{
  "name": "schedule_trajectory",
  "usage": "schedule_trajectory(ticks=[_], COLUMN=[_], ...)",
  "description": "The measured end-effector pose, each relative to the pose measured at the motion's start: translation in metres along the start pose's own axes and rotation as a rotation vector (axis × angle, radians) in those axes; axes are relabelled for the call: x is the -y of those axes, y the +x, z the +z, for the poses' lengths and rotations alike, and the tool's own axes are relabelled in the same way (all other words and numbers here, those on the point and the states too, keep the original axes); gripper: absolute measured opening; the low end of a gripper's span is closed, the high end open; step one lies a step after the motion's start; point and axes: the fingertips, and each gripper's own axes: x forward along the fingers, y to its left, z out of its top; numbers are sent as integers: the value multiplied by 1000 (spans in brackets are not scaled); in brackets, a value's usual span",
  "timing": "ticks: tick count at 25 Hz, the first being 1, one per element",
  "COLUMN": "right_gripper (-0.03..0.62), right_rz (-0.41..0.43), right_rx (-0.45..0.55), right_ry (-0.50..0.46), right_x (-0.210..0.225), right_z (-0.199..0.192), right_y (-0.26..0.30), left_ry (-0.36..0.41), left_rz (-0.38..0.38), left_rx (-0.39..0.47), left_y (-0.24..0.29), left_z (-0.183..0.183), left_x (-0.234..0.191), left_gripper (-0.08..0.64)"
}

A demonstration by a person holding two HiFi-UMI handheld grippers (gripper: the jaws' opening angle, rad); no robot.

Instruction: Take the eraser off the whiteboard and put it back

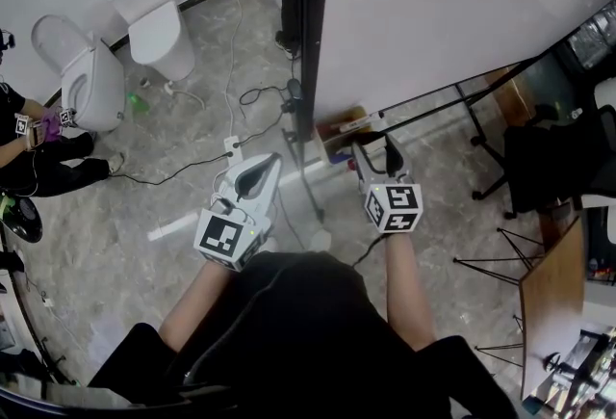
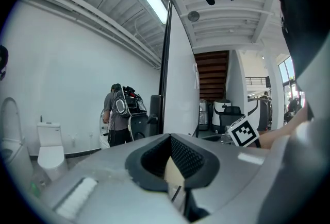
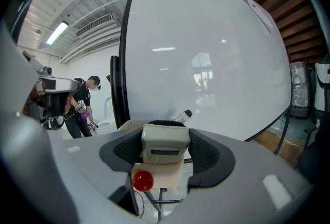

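My right claw point(image 3: 166, 134) grips the eraser point(image 3: 165, 144), close by the whiteboard point(image 3: 206, 53). My left claw point(image 2: 172, 141) is closed, empty. The black post point(image 1: 310, 22) stands ahead between them. Toilets point(image 1: 154, 17) and cables point(image 1: 192, 162) sit beyond.

The floor point(image 1: 115, 244) is pale grey marbled tile. At ten to eleven o'clock in the head view two white toilets stand on it by the wall: one with a tank point(image 1: 154, 22), the other point(image 1: 91, 80) with its lid raised. A small green thing point(image 1: 138, 103) lies between them. A white cord point(image 1: 231, 32) runs down from twelve o'clock to a power strip point(image 1: 234, 149) near the centre, and a black cable point(image 1: 183, 167) trails off it toward nine, where a crouching person point(image 1: 38, 152) is. The whiteboard point(image 1: 433, 13) stands on a black frame foot point(image 1: 306, 178) at the centre. A black office chair point(image 1: 553, 162) stands at three o'clock and a wooden table point(image 1: 553, 301) at four.
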Motion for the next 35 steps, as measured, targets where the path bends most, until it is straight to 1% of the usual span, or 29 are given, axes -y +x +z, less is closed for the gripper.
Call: schedule_trajectory(ticks=[5, 8, 15, 23, 24, 27, 31, 35], right_gripper=[279, 279, 278, 278, 278, 276, 276, 276], right_rz=[-7, -6, -26, -43, -43, -44, -65, -95], right_rx=[15, 30, 66, 126, 137, 168, 203, 249], right_ry=[-10, -11, -11, -16, -15, -14, -18, -15], right_x=[0, -3, -8, -16, -19, -26, -32, -35], right_z=[5, 10, 21, 44, 48, 60, 72, 87], right_y=[-2, -5, -14, -32, -35, -45, -63, -86], left_ry=[2, 30, 30, -8, -7, 27, 13, 23], left_rz=[-3, -17, -36, -56, -63, -100, -134, -182], left_rx=[0, 1, 13, 39, 40, 38, 45, 47], left_y=[-5, -7, -10, -11, -11, -9, -6, -3], left_z=[-1, -2, 0, 10, 10, 8, 11, 12], left_x=[-2, -4, -3, -2, -1, 1, 6, 13], left_gripper=[6, 6, 6, 6, 6, 6, 6, 6])
